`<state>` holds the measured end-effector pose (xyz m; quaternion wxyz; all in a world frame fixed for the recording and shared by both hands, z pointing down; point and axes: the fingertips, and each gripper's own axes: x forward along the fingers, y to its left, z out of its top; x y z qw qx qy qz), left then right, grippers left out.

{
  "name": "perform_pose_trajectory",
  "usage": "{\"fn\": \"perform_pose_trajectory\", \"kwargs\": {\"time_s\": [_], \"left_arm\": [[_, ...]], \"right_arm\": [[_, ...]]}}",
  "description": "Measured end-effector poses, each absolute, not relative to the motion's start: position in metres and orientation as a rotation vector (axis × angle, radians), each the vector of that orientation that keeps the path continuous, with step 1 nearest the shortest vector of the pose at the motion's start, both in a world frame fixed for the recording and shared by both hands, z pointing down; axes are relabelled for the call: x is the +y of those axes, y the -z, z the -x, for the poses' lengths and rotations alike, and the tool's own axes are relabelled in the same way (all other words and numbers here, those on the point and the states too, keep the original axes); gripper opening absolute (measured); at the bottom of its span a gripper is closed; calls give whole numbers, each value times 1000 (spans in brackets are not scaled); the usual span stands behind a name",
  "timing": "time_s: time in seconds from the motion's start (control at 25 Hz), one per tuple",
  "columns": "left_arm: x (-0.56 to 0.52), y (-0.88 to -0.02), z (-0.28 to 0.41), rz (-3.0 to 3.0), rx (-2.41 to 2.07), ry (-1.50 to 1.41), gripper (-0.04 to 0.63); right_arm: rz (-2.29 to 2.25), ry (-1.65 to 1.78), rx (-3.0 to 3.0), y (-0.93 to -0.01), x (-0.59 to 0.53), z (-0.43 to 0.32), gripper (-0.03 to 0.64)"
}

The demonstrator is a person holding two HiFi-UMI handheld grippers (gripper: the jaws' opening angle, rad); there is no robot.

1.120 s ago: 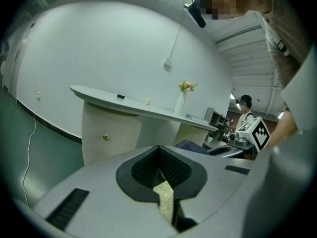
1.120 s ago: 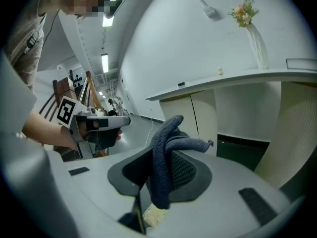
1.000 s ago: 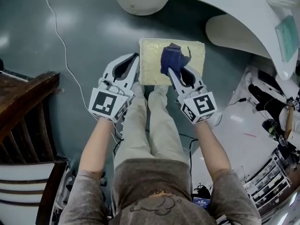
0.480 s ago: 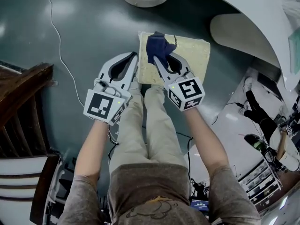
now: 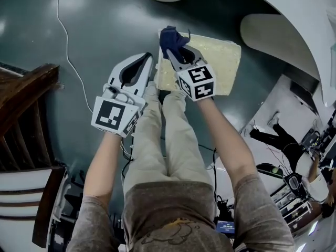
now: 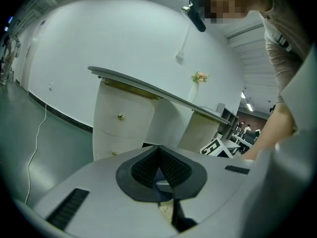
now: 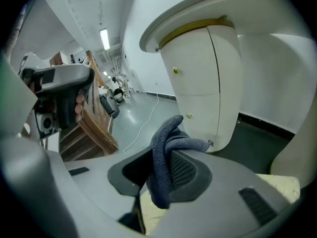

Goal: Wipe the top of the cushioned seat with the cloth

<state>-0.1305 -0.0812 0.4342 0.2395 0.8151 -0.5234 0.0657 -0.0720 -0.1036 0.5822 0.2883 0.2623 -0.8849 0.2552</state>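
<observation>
The blue cloth has swept from mid-cushion to the cushioned seat's far-left corner, beside the closed, empty left gripper; pinched in the right gripper, it is mid-wipe and should next stroke back rightward.

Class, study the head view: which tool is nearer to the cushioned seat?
Right. The right tool is over the far-left corner of the cushioned seat, holding the cloth; the left tool is beside its left edge, off it.

Right gripper forward, clamped on cloth; left gripper closed, empty
</observation>
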Motion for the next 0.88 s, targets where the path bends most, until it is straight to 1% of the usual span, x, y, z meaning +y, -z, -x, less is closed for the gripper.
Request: {"fn": "perform_pose_trajectory", "kwargs": {"time_s": [0.28, 0.88], "left_arm": [[-81, -437, 131, -2216, -1435, -195, 17], [-89, -448, 118, -2225, -1373, -207, 17]], "right_arm": [[-679, -682, -2258, -624, -102, 66, 100], [-679, -712, -2217, -643, -108, 53, 103]]}}
